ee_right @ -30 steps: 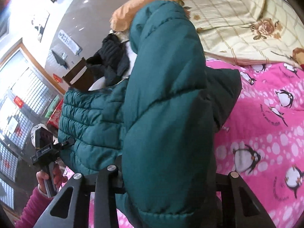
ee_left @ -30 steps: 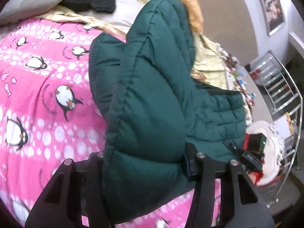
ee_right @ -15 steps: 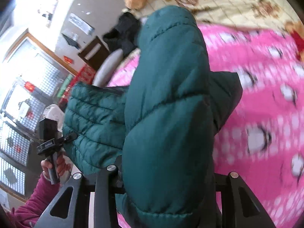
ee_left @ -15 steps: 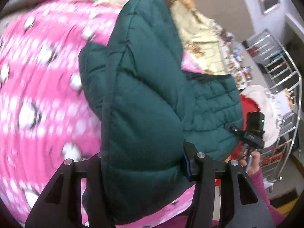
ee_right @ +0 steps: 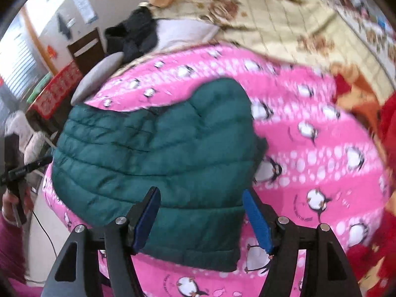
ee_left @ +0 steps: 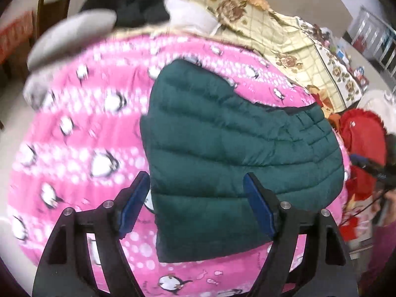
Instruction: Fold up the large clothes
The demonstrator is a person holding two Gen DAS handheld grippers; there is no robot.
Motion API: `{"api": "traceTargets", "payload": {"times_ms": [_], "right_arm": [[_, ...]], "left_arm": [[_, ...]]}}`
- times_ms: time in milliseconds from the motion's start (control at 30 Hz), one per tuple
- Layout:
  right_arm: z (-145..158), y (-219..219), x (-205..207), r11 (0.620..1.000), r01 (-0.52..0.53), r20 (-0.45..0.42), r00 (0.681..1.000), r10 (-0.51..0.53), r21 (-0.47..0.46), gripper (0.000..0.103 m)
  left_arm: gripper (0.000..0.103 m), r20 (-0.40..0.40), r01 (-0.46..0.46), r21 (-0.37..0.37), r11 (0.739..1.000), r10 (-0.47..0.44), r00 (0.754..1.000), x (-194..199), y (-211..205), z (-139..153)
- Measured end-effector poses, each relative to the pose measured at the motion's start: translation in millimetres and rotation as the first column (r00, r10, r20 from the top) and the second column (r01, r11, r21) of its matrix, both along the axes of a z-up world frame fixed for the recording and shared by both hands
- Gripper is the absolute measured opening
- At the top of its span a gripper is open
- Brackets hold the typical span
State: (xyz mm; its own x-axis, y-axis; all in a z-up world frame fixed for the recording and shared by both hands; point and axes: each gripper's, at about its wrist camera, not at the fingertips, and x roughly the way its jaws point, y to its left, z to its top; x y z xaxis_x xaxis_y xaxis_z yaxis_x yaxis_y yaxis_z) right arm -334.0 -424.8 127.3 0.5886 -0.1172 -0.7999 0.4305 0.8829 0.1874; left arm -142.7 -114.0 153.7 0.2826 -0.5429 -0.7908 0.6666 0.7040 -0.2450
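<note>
Left wrist view: my left gripper (ee_left: 196, 193) is opening, pads clear of the green puffer jacket (ee_left: 235, 148) lying near the pink penguin blanket's (ee_left: 74, 148) near edge.

Right wrist view: my right gripper (ee_right: 201, 212) is opening too, gripping nothing; the jacket (ee_right: 160, 153) lies toward the blanket's (ee_right: 321, 160) left edge, bare blanket to its right. No writing legible.

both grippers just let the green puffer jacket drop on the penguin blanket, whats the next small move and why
Probably back both grippers off, then regrip for the next fold. The left gripper and right gripper have jaws opening, pads clear of the green puffer jacket, which lies folded on the pink penguin blanket.
</note>
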Motion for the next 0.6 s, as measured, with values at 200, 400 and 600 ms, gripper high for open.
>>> {"api": "traceTargets", "payload": {"times_ms": [200,400,600], "right_arm": [[10.1,59.0,32.8,0.996,-0.083,0.016,0.996,0.084,-0.040,0.067],[-42.2,77.0,83.1,0.994,-0.083,-0.063,0.995,0.079,-0.075,0.067],[-80.4,71.5,105.0,0.994,-0.049,-0.114,0.993,0.038,-0.097,0.068]], "left_arm": [[0.078,0.125,0.021,-0.008,1.000,-0.020,0.992,-32.9,-29.5,18.3],[0.078,0.131,-0.014,0.095,0.995,0.001,0.991,-27.2,-74.7,-33.5],[0.080,0.166,-0.030,0.097,0.995,0.013,0.986,-18.0,-82.8,-63.4]]}}
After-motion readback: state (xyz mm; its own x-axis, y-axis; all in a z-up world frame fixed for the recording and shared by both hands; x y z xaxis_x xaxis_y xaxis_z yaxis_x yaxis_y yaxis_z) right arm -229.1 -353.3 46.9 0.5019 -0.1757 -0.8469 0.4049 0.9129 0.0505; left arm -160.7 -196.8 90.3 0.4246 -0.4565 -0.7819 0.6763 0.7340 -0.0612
